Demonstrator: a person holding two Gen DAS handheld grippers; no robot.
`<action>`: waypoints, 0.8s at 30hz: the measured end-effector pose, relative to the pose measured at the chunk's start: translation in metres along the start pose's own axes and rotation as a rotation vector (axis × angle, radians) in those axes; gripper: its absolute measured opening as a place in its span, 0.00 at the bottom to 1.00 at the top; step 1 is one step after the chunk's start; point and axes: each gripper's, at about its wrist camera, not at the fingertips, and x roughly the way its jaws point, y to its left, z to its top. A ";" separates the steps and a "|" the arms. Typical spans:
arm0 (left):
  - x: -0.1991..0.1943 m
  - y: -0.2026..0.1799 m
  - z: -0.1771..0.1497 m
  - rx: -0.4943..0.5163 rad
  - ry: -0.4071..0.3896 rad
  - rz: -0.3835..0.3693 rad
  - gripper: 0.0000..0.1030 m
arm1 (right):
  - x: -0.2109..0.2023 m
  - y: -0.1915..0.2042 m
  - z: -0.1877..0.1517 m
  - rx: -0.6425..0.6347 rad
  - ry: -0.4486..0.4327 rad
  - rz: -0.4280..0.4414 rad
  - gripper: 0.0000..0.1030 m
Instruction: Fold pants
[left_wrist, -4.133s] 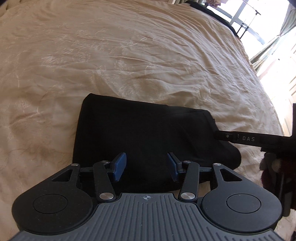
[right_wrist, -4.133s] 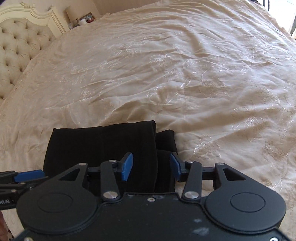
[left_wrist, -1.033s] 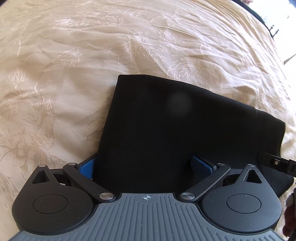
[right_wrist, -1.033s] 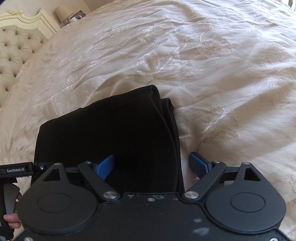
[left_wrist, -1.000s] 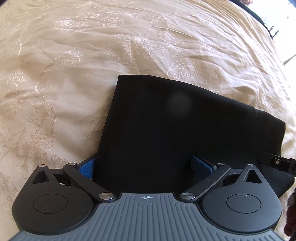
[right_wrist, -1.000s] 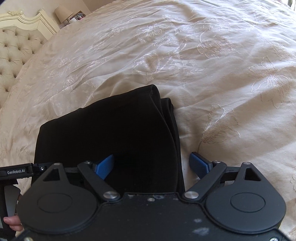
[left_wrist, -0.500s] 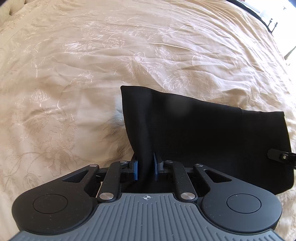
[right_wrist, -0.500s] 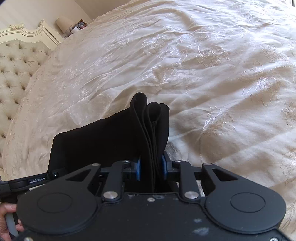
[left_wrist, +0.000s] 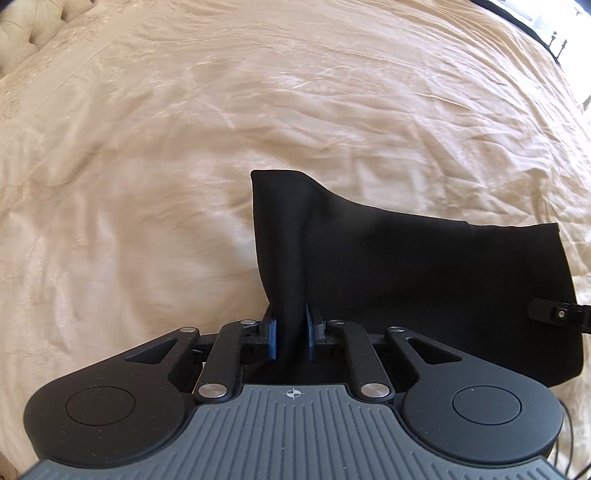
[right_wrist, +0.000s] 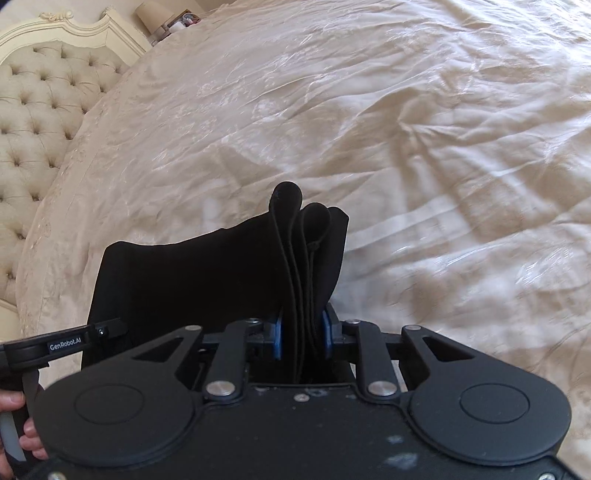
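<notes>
The folded black pants (left_wrist: 424, 266) hang lifted off the cream bed cover, held at both near corners. My left gripper (left_wrist: 290, 334) is shut on the pants' left corner, the cloth pinched between its blue pads and rising in a ridge ahead of it. In the right wrist view the pants (right_wrist: 207, 269) show several stacked layers at their right end. My right gripper (right_wrist: 301, 338) is shut on that thick stack. The other gripper's black arm (right_wrist: 62, 345) shows at the left edge there, and the tip of the right one (left_wrist: 557, 314) at the right edge of the left wrist view.
A cream embroidered bed cover (left_wrist: 258, 92) fills both views. A tufted headboard (right_wrist: 40, 96) stands at the far left, with a lamp and small items (right_wrist: 162, 18) beside it. A person's fingers (right_wrist: 22, 432) grip a handle at the lower left.
Both grippers stood wide open around the pants' near edge a second ago. They have since shut on the corners and lifted the pants up and forward over the bed.
</notes>
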 end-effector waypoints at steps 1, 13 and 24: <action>-0.004 0.022 -0.003 0.004 -0.003 0.008 0.13 | 0.008 0.022 -0.007 -0.009 0.008 0.004 0.21; -0.009 0.214 -0.015 -0.106 0.019 0.014 0.21 | 0.094 0.229 -0.037 -0.152 0.040 0.030 0.23; -0.039 0.224 -0.031 -0.145 -0.014 0.083 0.25 | 0.044 0.267 -0.050 -0.205 -0.108 -0.168 0.39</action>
